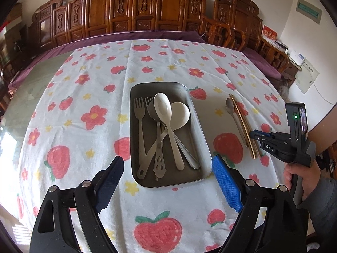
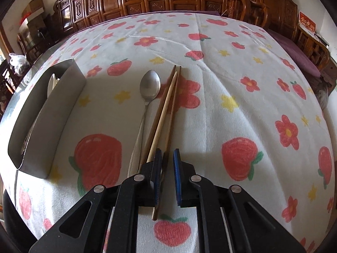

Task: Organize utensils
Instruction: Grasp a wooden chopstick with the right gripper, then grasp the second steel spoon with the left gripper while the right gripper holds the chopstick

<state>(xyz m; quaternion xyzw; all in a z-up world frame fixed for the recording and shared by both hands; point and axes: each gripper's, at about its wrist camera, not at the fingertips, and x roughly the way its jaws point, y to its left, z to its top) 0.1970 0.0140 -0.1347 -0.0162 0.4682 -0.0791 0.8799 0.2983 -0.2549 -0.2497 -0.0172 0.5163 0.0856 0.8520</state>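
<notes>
The left gripper (image 1: 167, 184), its blue-padded fingers (image 1: 226, 186) spread wide and holding nothing, is hovering just in front of the near end of the rectangular grey metal tray (image 1: 202, 126). Lying inside the tray are two steel forks (image 1: 140, 126), a slotted steel utensil (image 1: 158, 147), and two white long-handled spoons (image 1: 168, 122) crossing over one another, all with handles pointing toward the camera. On the strawberry-and-flower printed white tablecloth (image 2: 231, 84), to the right of the tray and apart from it, a small steel spoon (image 2: 147, 97) is lying just beside a bundle of wooden chopsticks (image 2: 166, 109). The right gripper (image 2: 167, 162) is sitting low over the near ends of the chopsticks, its jaws narrowed to a slim gap with one dark chopstick running between the pads; whether the pads are actually pressing on it cannot be told. Carved wooden furniture (image 1: 134, 10) is standing behind the table.
</notes>
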